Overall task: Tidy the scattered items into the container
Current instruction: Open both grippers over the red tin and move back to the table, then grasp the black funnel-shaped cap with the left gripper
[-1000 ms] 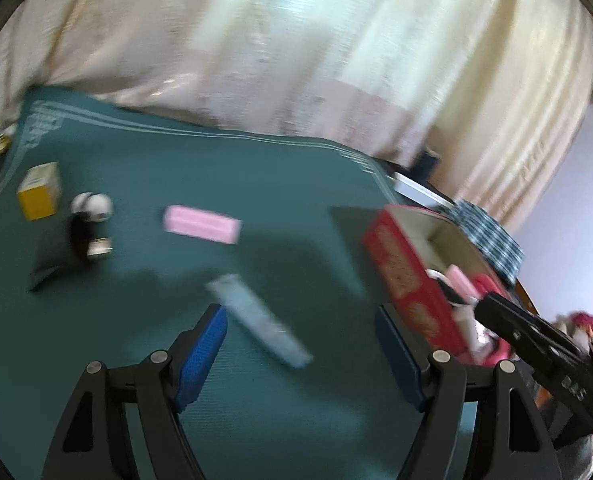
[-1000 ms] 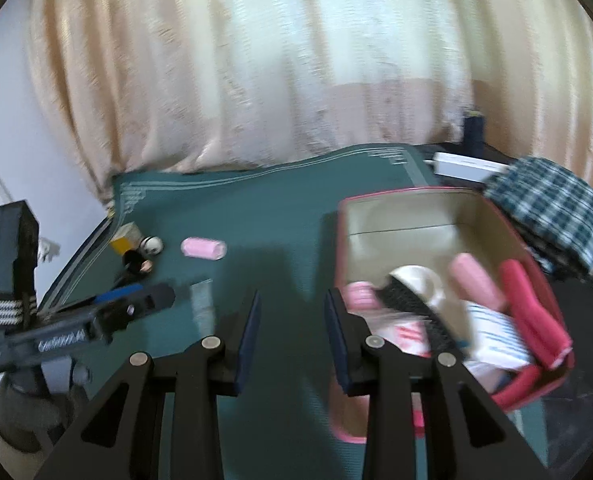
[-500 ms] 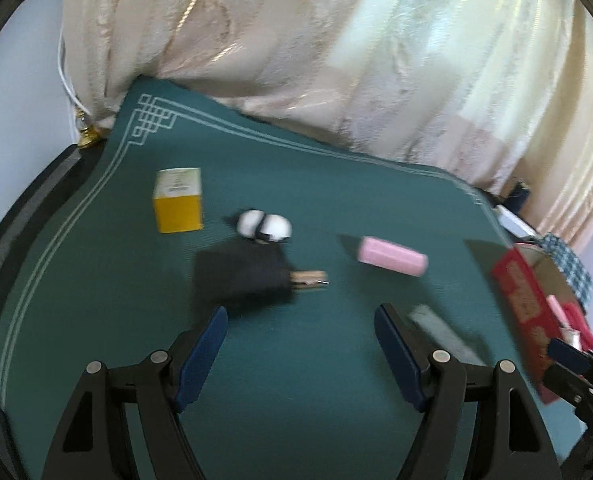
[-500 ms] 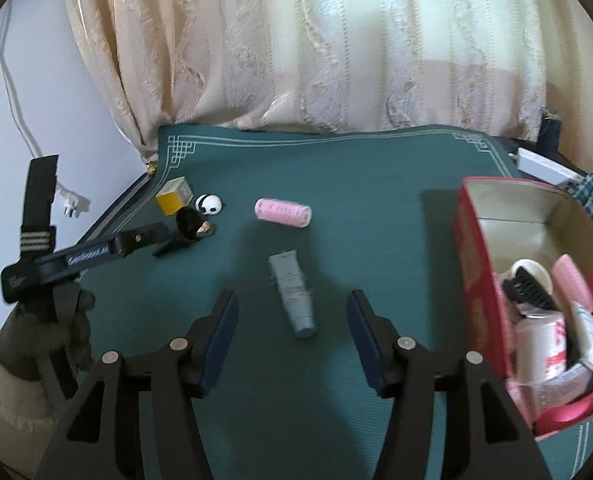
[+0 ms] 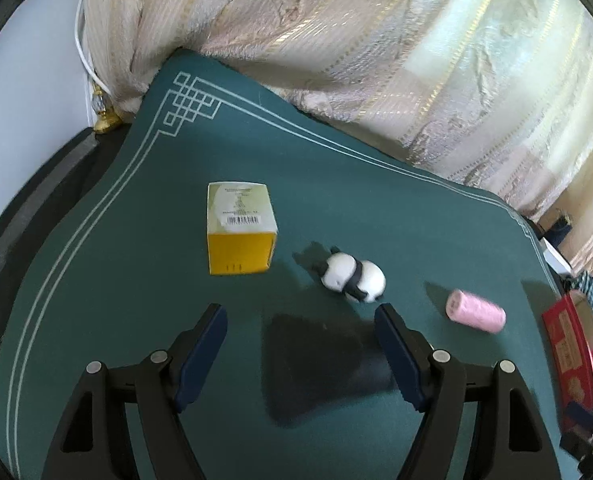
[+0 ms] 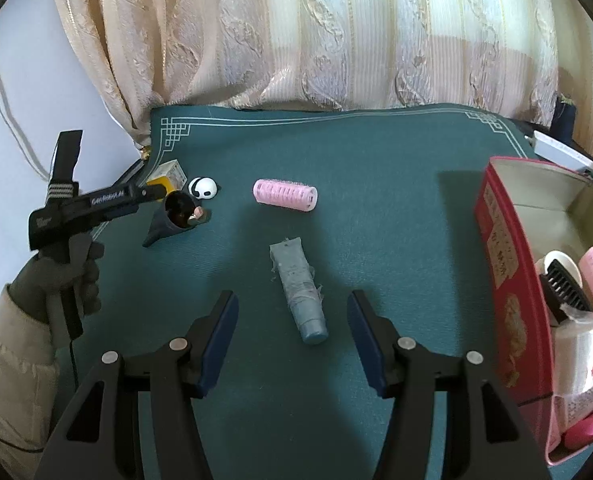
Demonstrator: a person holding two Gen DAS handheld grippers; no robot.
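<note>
Worktop (image 6: 376,168): covered by a dark green mat with a pale line border and knot pattern at the corners; cream curtain (image 6: 336,32) hangs behind it

Left tool (image 5: 300,344): jaws spread wide, nothing between the pads; held over a dark cone-shaped item (image 5: 316,364), blurred in the left wrist view. In the right wrist view the same item shows as a dark cup lying on its side, mouth toward the camera, something small and brownish inside; what it is cannot be told

Right tool (image 6: 292,340): jaws apart, pads clear of everything; grey-blue tube (image 6: 298,288) lies on the mat just ahead of the gap, cap end toward the camera, untouched

Yellow box (image 5: 240,228): upright near the far left corner of the mat, barcode label on top

Panda figure (image 5: 352,274): black and white, on its side, between the yellow box and the pink roller

Pink roller (image 6: 285,195): on its side, mid-mat, well apart from the container

Container (image 6: 508,288): red tin, at the right edge of the mat, open; holds a black comb (image 6: 564,288), pink rollers, white items

Gloved hand (image 6: 62,276): grips the left tool handle, cream padded sleeve below
</note>
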